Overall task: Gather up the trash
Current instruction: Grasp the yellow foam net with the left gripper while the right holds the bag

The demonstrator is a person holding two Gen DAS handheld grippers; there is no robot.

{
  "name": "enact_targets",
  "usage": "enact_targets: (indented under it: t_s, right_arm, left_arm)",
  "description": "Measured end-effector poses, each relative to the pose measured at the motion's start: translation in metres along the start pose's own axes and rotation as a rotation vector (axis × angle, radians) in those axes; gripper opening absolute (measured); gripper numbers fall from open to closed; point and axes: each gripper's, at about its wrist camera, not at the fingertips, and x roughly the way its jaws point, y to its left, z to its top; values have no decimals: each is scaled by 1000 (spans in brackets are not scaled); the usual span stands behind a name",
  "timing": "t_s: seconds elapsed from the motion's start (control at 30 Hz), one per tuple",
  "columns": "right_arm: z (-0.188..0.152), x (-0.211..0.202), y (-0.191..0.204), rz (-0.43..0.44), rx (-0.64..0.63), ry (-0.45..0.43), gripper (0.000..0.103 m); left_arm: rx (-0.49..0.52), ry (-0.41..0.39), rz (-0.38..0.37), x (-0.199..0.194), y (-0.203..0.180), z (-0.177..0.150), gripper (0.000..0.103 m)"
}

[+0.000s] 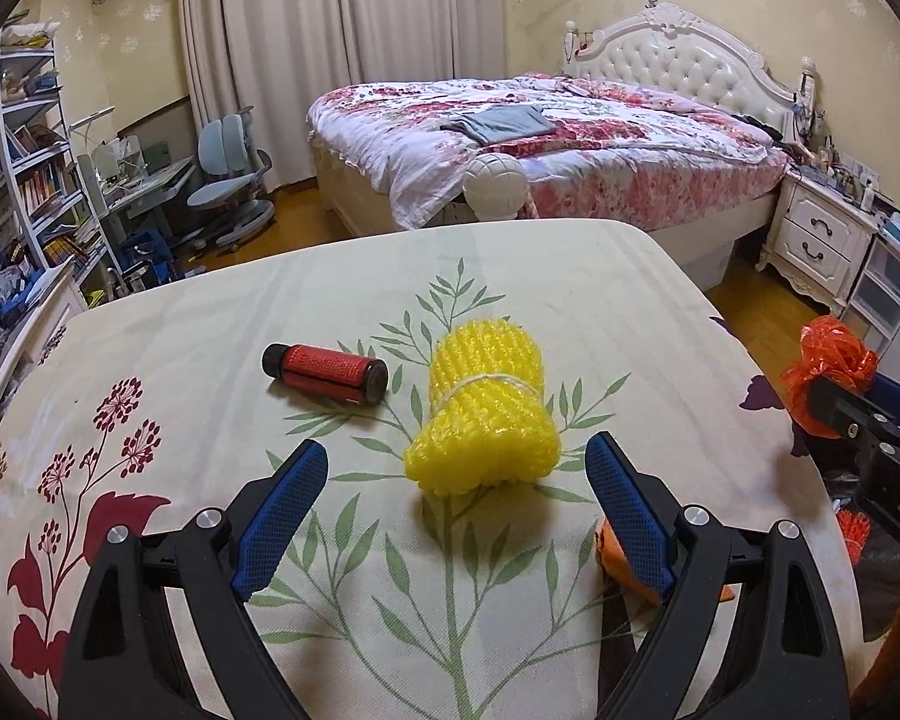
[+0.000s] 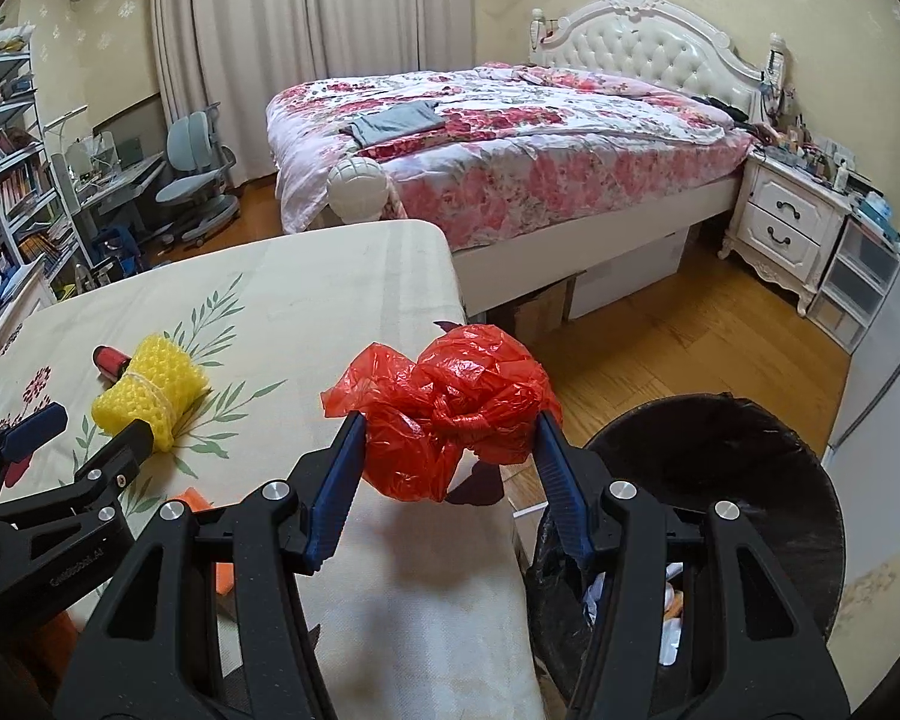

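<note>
Desk (image 1: 570, 276): covered with a cream cloth printed with leaves and flowers; serves as the surface from which the litter is being cleared. It stands in front of a bed (image 2: 510, 138).

Bin (image 2: 750, 480): dark, round, lined with a black bag, set on the floor just off the desk's right edge, so that pieces can be carried a short way and dropped. Some paper scraps already lie inside.

Right gripper (image 2: 447, 438): jaws part-way closed, clamped on a crumpled red plastic bag (image 2: 450, 408), one pad pressing each side. Bag held in the air over the desk's edge, near the bin but not yet above its mouth; judged to be on its way there.

Left gripper (image 1: 456, 468): jaws wide apart and empty, aimed at a yellow foam net (image 1: 486, 408) that lies on the desk between and just beyond the pads, untouched. Likely the next piece to collect. The net is rolled and tied round with a pale string.

Small bottle (image 1: 324, 372): dark with a red label, lying on its side left of the net, apart from it.

Orange scrap (image 1: 615, 552): partly hidden behind the left gripper's right pad; kind unclear.
</note>
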Motion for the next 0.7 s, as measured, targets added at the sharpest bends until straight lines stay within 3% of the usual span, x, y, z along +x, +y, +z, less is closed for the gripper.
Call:
enact_targets:
  t_s: [0.33, 0.4, 0.47, 0.53, 0.7]
  right_arm:
    - [1, 8, 3, 17, -7, 5, 55]
    - [0, 8, 2, 18, -7, 7, 55]
    - [-1, 8, 1, 18, -7, 9, 55]
    - [-2, 7, 1, 18, -7, 10, 55]
    - [-5, 5, 1, 18, -3, 13, 55]
  left_arm:
    - [-16, 65, -19, 18, 3, 8, 87]
    - [-23, 78, -35, 20, 5, 7, 82]
    - [-22, 95, -58, 21, 5, 6, 65]
    - [-15, 110, -76, 23, 4, 3, 54]
    - [9, 91, -81, 17, 1, 2, 50]
